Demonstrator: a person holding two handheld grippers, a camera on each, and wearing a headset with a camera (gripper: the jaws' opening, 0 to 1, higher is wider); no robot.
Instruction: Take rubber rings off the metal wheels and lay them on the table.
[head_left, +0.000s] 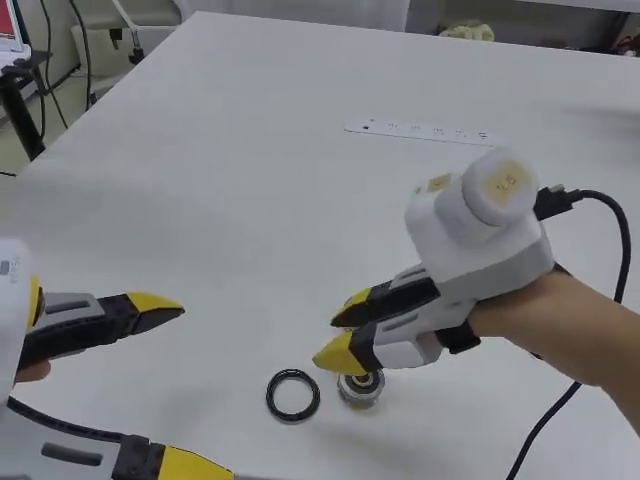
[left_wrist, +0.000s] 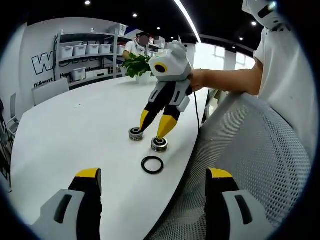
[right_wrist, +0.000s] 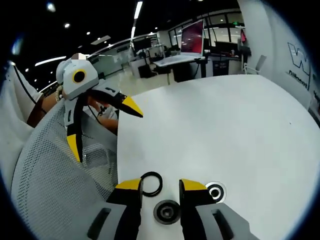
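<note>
Tongs first: the left gripper (head_left: 182, 385) stood wide and empty at eight o'clock in the head view. The right gripper (head_left: 326, 336) was parted to a narrower gap and held nothing, its yellow tips just above a metal wheel (head_left: 360, 388). In the right gripper view that wheel sat between the jaws at six o'clock, with a second wheel (right_wrist: 216, 191) at its two o'clock. One black rubber ring (head_left: 293, 394) lay flat on the white table (head_left: 250, 180), just beside the near wheel at its nine o'clock. Whether either wheel bore a ring I could not tell. A ring looked light, soft and stretchy, probably snug in its groove; the wheel looked small, hard and apt to slide. The best hold, I judged, was a pinch on the ring's outer edge while the other tongs steadied the wheel.
</note>
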